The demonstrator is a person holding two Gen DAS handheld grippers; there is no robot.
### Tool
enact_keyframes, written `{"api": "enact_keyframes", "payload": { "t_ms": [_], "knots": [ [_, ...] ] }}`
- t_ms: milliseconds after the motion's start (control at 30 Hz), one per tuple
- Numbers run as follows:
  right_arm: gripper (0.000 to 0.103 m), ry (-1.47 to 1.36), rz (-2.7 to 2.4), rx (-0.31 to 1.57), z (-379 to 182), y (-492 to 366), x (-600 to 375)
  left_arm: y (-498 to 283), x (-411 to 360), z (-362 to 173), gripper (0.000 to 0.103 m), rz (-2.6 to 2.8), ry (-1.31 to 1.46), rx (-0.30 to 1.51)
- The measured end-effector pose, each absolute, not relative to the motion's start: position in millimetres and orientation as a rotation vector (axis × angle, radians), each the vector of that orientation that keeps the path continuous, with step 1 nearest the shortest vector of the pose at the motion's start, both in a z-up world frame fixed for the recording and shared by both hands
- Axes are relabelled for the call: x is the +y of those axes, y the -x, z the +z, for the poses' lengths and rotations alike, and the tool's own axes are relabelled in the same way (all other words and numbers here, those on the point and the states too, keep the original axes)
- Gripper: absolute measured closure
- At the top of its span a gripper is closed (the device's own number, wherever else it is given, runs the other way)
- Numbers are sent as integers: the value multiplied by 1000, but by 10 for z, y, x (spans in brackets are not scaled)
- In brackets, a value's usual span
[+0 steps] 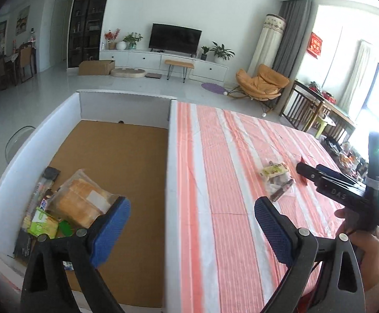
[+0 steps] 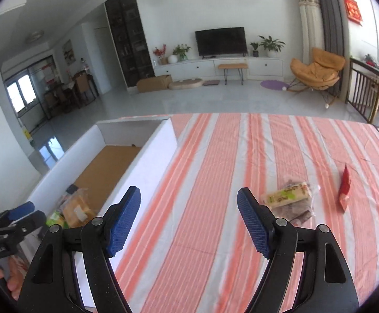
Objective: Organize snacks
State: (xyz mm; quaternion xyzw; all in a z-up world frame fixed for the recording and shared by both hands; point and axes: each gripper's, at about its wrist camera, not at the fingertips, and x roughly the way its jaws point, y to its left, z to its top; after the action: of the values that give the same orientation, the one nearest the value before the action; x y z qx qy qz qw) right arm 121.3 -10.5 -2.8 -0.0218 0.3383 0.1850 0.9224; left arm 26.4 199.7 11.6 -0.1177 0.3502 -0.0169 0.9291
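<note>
A white-walled cardboard box [image 1: 172, 156] stands on the left of the striped table; it also shows in the right wrist view [image 2: 150, 164]. Inside lie several snacks, among them an orange bread bag [image 1: 81, 198] and a green packet [image 1: 43, 225]. On the cloth lie a yellow-green snack bar [image 2: 288, 195] on a clear packet with dark contents [image 2: 300, 208], and a red packet [image 2: 345, 187]. My left gripper [image 1: 192, 221] is open and empty over the box's right wall. My right gripper [image 2: 189, 214] is open and empty above the cloth, left of the snack bar.
The table carries a pink-and-white striped cloth [image 2: 215, 247]. Beyond its far edge is a living-room floor with a TV [image 2: 220, 42], a bench and an orange chair [image 2: 317, 71]. A wooden rail and cluttered side table [image 1: 317, 104] stand at the right.
</note>
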Motion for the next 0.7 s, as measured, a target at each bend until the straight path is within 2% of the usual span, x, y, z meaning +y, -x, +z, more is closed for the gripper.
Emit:
{"api": "enact_keyframes", "payload": {
  "t_ms": [133,300,433,700],
  "knots": [
    [23,44,141,783,-623,-1294,-963,-507,1097,-186,2,-233,148,845],
    [23,-36,1,908,-1148,-1286,-1674,-1004,494,-858,2,-222,62,970],
    [24,-130,-25,896,-1194,-1207,-1875,-1325,562,-1139,2,-117,51,955],
    [23,-83,-61,887,-1288,-1276,-1830,-1637,824,-1377,2,-16,58,961]
  ]
}}
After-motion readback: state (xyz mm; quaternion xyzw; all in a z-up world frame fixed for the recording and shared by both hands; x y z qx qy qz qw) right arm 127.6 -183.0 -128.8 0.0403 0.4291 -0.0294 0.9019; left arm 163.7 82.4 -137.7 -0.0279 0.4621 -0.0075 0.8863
